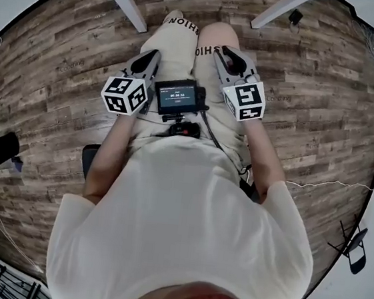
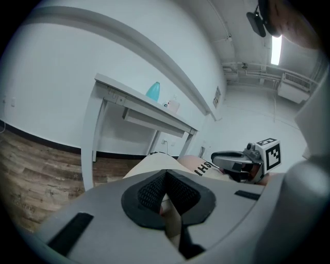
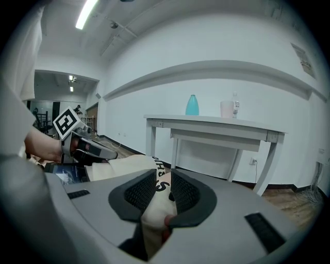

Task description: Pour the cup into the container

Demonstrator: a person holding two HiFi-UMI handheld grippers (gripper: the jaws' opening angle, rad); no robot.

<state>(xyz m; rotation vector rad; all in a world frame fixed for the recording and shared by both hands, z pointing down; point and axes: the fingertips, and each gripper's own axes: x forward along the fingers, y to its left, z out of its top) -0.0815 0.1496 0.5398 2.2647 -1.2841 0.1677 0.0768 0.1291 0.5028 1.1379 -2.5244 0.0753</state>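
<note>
Left gripper (image 1: 149, 59) pressed together, right gripper (image 1: 229, 54) barely parted, both empty; far pale cylindrical cup (image 3: 227, 109) looks light, crushable: grip mid-wall.

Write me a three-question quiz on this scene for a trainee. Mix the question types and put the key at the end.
1. True or false: the blue bottle stands on the white table.
2. In the head view, what lies on the person's lap between the left hand-held gripper and the right hand-held gripper? A: a small screen. B: a plate. C: a sponge.
3. Fill in: in the right gripper view, the cup stands to the ____ of the blue bottle.

Key: 1 true; 2 A; 3 right.
</note>
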